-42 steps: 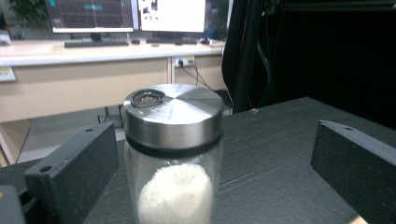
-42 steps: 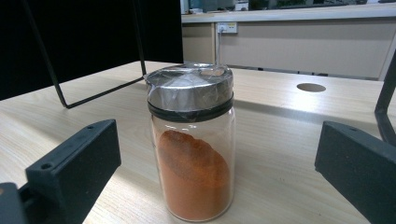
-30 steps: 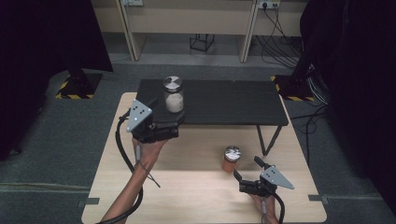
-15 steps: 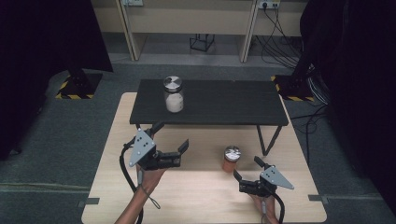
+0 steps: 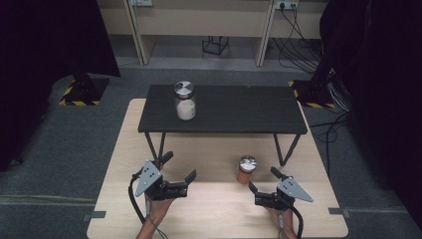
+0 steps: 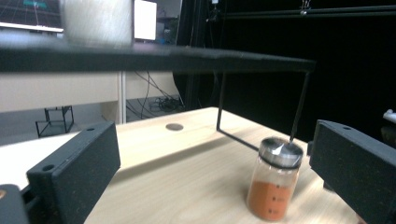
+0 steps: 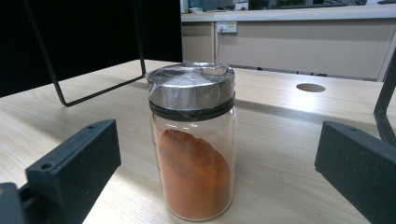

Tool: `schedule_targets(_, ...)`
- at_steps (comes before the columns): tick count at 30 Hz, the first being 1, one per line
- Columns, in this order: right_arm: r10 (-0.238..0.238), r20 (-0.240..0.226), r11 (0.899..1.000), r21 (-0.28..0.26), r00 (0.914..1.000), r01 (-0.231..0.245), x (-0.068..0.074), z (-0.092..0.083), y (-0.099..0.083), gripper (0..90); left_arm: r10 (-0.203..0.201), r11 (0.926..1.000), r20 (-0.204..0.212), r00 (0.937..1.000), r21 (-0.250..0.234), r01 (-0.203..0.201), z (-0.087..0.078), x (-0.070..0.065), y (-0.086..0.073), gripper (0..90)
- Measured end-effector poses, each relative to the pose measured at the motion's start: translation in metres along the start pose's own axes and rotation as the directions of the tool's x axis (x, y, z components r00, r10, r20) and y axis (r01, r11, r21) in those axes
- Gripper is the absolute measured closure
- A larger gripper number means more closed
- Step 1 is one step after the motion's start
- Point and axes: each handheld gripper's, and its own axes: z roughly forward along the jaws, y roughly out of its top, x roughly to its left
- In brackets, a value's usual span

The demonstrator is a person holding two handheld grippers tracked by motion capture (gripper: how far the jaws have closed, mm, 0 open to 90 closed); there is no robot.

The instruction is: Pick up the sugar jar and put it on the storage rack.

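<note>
Starting at the left: holding the left gripper point(image 5: 179, 167) low over the surface point(image 5: 209, 216), fingers point(image 6: 74, 172) spread wide, gripping nothing. Parking it there, well apart from both jars, seeming the best plan.

Looking up and a little right: seeing the white jar point(image 5: 185, 102) standing upright on the black rack point(image 5: 249, 112), near its left end. Leaving that one alone.

Moving right: seeing the red jar point(image 5: 246, 172) standing upright on the surface, just in front of the rack, near its right leg, shiny lid on. Probably being the next thing to pick up.

Ending at the right: pointing the right gripper point(image 5: 263, 178) at the red jar, fingers point(image 7: 74, 163) spread wide, gripping nothing, not touching the glass yet. Sliding forward slowly and straight, with one finger passing each side. Stopping at the glass middle, under the lid. Squeezing softly and evenly, not knocking the jar over. Lifting straight up, minding the rack edge close by.
</note>
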Motion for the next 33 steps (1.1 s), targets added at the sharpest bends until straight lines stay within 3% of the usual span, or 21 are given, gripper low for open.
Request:
schedule_targets(4, -0.001, 0.000, 1.000, 0.001, 1.0000, 0.001, 0.000, 0.000, 0.000, 0.2, -0.028, 0.9994, -0.008, 0.9996, 0.021, 0.028, -0.003, 0.004, -0.017, 1.0)
schedule_targets(13, 0.000, 0.000, 1.000, -0.001, 1.0000, 0.000, 0.000, 0.000, 0.000, 0.2, -0.020, 0.9980, -0.028, 0.9994, 0.059, 0.021, -0.004, 0.007, -0.037, 1.1)
schedule_targets(33, 0.000, -0.002, 1.000, -0.001, 1.0000, 0.000, 0.000, 0.000, 0.000, 0.2, -0.018, 0.9965, -0.061, 0.9980, 0.081, 0.023, -0.009, 0.003, -0.062, 2.1)
